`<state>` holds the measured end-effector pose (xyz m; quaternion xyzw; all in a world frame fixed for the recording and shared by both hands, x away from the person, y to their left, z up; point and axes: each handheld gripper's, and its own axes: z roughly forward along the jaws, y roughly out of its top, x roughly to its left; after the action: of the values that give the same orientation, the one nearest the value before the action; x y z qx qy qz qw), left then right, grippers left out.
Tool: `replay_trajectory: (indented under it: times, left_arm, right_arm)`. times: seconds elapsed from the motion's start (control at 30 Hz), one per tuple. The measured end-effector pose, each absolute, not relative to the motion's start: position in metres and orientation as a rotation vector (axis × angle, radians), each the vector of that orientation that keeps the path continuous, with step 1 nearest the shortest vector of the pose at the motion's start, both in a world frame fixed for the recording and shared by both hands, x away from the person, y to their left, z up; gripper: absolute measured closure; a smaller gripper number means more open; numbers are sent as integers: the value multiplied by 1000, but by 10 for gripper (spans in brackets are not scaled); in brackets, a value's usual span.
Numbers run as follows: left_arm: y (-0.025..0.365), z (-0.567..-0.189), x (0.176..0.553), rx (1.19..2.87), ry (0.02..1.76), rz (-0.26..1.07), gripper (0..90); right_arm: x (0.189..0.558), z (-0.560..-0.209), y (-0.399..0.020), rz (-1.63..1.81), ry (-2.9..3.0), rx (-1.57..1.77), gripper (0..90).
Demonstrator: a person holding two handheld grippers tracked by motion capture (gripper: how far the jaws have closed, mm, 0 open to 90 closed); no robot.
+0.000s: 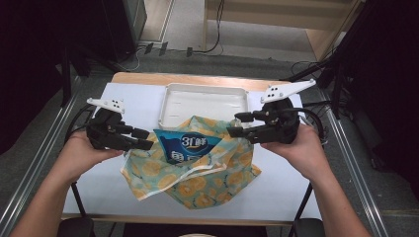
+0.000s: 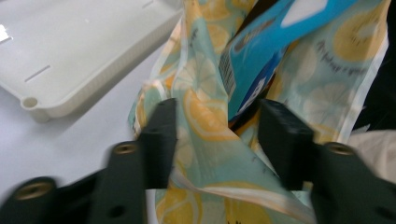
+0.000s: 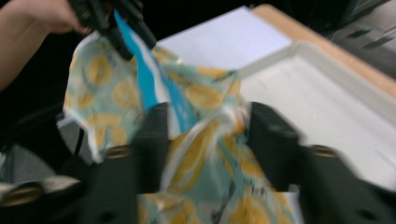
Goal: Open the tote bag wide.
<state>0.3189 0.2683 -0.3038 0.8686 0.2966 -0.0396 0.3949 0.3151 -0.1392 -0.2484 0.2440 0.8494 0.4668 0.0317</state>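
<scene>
Lemon-print bag (image 1: pixel 197 173) slung between both grippers, blue packet (image 1: pixel 190 147) poking from its mouth, long axis jaw to jaw. Left gripper (image 1: pixel 143 139) and right gripper (image 1: pixel 236 126): jaws parted, cloth between, grip uncertain.

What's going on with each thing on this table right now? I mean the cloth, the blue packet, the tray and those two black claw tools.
Lemon-print cloth bag: lifted at both sides, mouth held open, bottom resting on the table.
Blue packet: partly inside the bag, top sticking out.
White tray: empty, flat on the table behind the bag.
Left gripper: jaws apart around bag fabric and the packet's edge.
Right gripper: jaws apart around bag fabric.
</scene>
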Motion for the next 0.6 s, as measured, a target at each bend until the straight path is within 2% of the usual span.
replay_trajectory:
  times: [0.07, 0.13, 0.23, 0.6]
  left_arm:
    - [268, -308, 319, 2208, 766, -113, 777]
    - [269, -309, 318, 2193, 770, -113, 861]
    - [270, -307, 318, 2165, 775, -105, 897]
    - [272, -299, 315, 2103, 768, -90, 900]
  right_arm:
    - [312, -253, -142, 1398, 2657, 719, 805]
    - [310, -255, -145, 1371, 2674, 717, 889]
    - [307, -256, -150, 1349, 2682, 722, 900]
    - [292, -257, -176, 1348, 2607, 710, 899]
